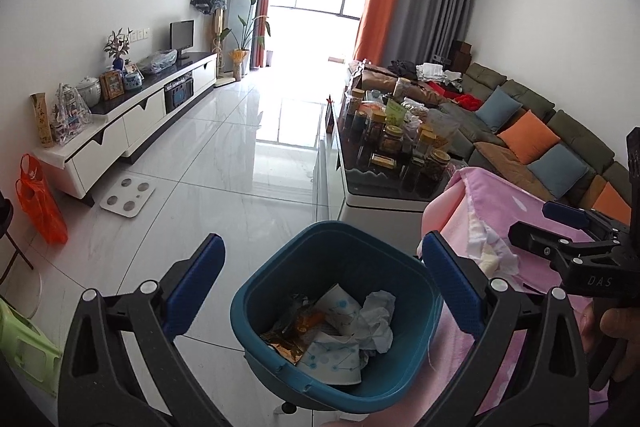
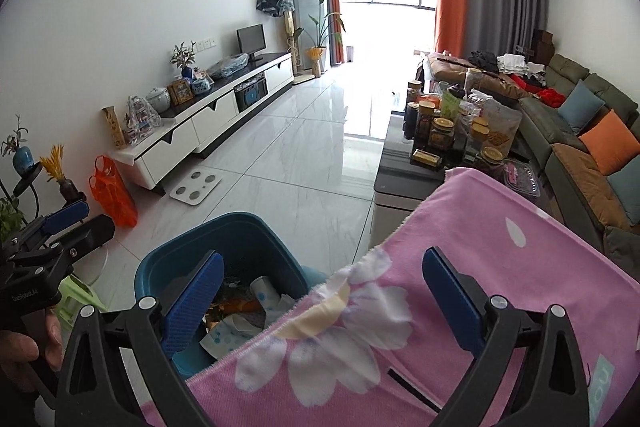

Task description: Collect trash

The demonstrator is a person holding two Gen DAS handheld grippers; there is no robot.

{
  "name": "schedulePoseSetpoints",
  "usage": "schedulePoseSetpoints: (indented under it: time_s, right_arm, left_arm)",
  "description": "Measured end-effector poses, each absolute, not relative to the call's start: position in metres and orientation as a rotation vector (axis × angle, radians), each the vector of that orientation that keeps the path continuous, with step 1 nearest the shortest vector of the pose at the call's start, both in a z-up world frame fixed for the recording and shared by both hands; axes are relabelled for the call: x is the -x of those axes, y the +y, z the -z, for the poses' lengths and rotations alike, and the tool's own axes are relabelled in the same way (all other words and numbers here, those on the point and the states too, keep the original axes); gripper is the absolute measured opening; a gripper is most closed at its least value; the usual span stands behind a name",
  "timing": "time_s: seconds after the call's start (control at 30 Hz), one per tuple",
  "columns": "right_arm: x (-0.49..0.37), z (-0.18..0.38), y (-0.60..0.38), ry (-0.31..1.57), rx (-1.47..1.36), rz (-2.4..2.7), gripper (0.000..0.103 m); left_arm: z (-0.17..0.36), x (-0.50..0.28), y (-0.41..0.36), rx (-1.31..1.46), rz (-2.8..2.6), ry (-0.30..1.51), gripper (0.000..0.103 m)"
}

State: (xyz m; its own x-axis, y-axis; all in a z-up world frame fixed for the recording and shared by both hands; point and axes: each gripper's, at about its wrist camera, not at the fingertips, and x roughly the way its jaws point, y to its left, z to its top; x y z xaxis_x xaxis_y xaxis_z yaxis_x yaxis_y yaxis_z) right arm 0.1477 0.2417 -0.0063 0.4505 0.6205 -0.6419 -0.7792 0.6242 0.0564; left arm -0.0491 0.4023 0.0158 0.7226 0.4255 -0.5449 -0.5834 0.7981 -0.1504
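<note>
- Left black gripper with blue ribbed pads (image 1: 320, 291): jaws spread wide apart, nothing between the pads, hanging above the bin.
- Right black gripper with the same blue pads (image 2: 320, 301): jaws also wide apart and empty, hovering over the edge of the pink cloth; its left pad stands in front of the bin opening.
- Directly below the left gripper: a teal plastic trash bin with rounded square rim (image 1: 340, 311), standing on the glossy white tile floor (image 1: 224, 155), just beside the cloth-covered surface.
- Inside the bin: crumpled white tissue (image 1: 376, 323), torn white paper cups with blue dots (image 1: 332, 359), and a brown and orange wrapper (image 1: 298, 327); soft, light, wrinkled things, easy to crush.
- Beside the bin: a pink fleece cloth with white flower print (image 2: 460, 227), fuzzy, frayed at the corner; no loose trash visible on it.
- Step in hand, as a judgement: trash seems dropped in and both grippers free; collecting looks close to finished.
- Next move would call for searching for any piece left over, then a gentle pinch, because such paper deforms easily.
- Farther away: a low table crowded with glass jars (image 1: 400, 139).
</note>
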Motion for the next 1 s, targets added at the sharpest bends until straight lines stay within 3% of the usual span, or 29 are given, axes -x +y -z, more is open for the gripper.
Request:
schedulePoseSetpoints:
  time_s: [0.43, 1.0]
  right_arm:
    - [-0.150, 0.003, 0.153, 0.600, 0.185, -0.706, 0.096]
    - [-0.142, 0.011, 0.058, 0.584, 0.122, -0.531, 0.096]
  left_arm:
    - [-0.037, 0.013, 0.323, 0.236, -0.445, 0.482, 0.097]
    - [-0.026, -0.040, 0.230, 0.164, -0.256, 0.518, 0.097]
